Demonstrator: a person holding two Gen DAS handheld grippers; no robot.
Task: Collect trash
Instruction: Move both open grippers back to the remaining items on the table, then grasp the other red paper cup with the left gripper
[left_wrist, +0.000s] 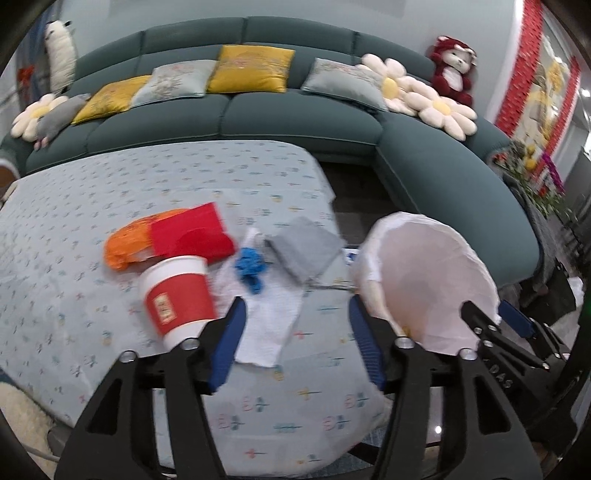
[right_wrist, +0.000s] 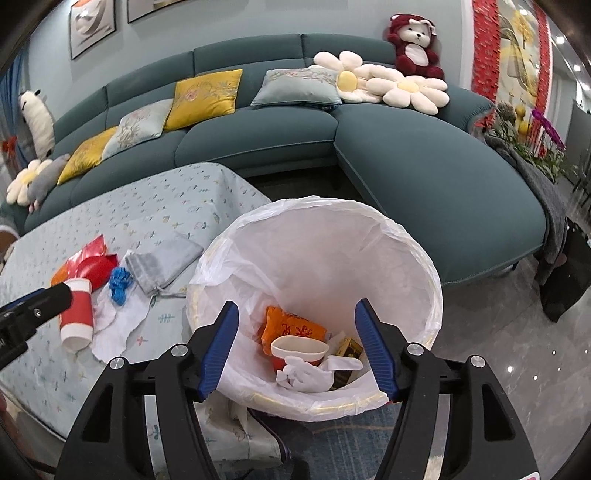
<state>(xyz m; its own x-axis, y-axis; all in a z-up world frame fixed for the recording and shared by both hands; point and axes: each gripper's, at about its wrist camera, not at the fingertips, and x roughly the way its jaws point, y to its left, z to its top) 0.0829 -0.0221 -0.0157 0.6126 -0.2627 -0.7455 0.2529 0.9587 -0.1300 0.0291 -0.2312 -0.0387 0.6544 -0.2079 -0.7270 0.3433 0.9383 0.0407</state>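
My left gripper (left_wrist: 295, 332) stands open over a white tissue (left_wrist: 266, 321) on the table, with nothing between its pads. Beside its left finger lies a tipped red-and-white paper cup (left_wrist: 177, 299). Behind it are an orange wrapper (left_wrist: 125, 243), a red packet (left_wrist: 192, 236), a crumpled blue scrap (left_wrist: 251, 266) and a grey pouch (left_wrist: 306, 247). My right gripper (right_wrist: 297, 332) is open and empty above the white-lined trash bin (right_wrist: 424, 258). An orange wrapper (right_wrist: 291, 328), a cup (right_wrist: 299, 350), a tissue (right_wrist: 306, 373) and a small box (right_wrist: 347, 350) lie in the bin.
The table wears a pale blue patterned cloth (left_wrist: 110, 184), and the bin stands off its right corner. A teal sofa (right_wrist: 424, 177) with cushions and plush toys curves behind and to the right. Plants and a dark bag (right_wrist: 565, 280) stand far right on the tiled floor.
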